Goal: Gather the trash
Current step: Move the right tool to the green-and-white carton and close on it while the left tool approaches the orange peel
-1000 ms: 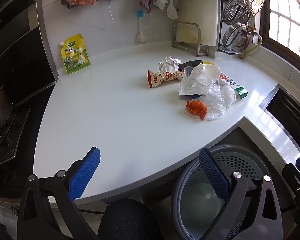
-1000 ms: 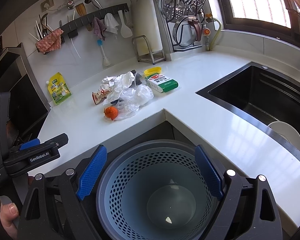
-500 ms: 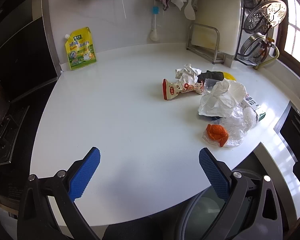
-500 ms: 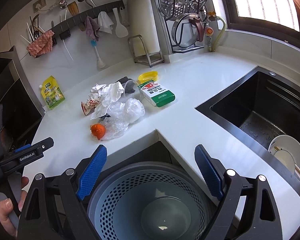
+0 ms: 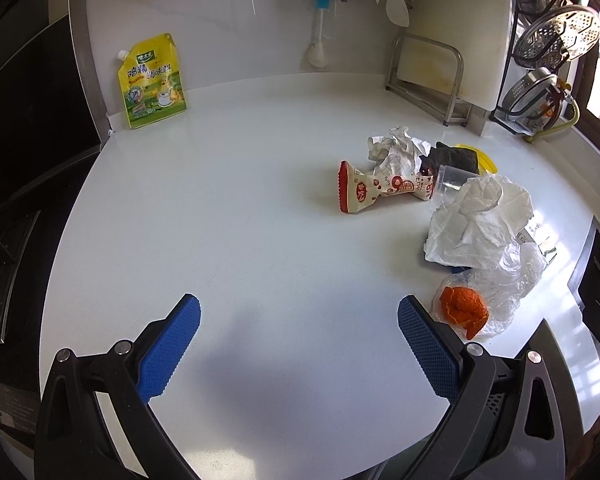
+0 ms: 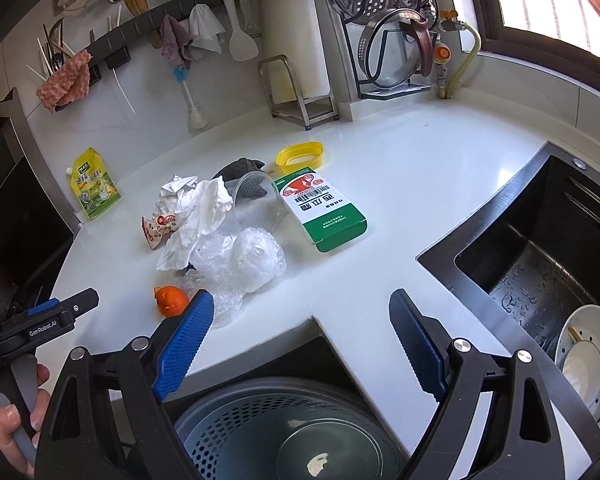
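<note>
Light: bright daylight from the window (image 6: 556, 4) at upper right | Glare: sheen on the counter (image 6: 452, 168) below the window, panes blown out | Shadow: soft grey patch on the counter (image 5: 268, 344) between the blue pads | Focus: sharp centre | Distortion: strong fisheye bending, dark corners far from the window

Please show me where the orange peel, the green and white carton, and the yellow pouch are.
orange peel (image 5: 463, 310), left wrist view, middle of the peel.
green and white carton (image 6: 324, 210), right wrist view, printed top face.
yellow pouch (image 5: 152, 82), left wrist view, front label.
</note>
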Tool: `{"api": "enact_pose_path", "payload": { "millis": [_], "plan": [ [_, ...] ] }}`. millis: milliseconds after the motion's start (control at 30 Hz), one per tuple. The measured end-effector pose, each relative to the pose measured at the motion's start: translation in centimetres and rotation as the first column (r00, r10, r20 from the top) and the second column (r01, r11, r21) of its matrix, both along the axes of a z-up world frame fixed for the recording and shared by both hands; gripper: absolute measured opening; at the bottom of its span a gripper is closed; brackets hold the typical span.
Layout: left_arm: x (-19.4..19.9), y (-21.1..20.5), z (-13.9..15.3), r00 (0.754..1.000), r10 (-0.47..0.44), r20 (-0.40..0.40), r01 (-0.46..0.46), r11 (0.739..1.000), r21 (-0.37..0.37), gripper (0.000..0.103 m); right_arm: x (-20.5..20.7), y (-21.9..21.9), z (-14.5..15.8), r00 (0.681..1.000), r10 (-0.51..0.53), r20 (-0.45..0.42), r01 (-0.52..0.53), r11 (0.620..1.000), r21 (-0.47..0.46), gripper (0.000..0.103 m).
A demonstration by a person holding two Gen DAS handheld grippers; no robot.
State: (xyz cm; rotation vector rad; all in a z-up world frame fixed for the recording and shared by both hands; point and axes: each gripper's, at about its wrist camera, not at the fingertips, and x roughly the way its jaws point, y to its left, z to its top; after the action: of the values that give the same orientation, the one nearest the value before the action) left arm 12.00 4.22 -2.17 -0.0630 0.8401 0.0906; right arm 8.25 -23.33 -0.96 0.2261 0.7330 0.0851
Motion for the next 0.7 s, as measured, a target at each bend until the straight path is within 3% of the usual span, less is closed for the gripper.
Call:
{"api": "enact_pose_path", "payload": {
  "millis": [700],
  "plan": [
    [3.1, -1.6, -1.3, 1.0, -0.018, -0.023, 0.018, 1.0, 0.0, 0.097, 7.7, -1.2, -1.3, 0.998, 0.037, -0.046, -0.04, 0.998, -0.056, 0.085]
  ]
}}
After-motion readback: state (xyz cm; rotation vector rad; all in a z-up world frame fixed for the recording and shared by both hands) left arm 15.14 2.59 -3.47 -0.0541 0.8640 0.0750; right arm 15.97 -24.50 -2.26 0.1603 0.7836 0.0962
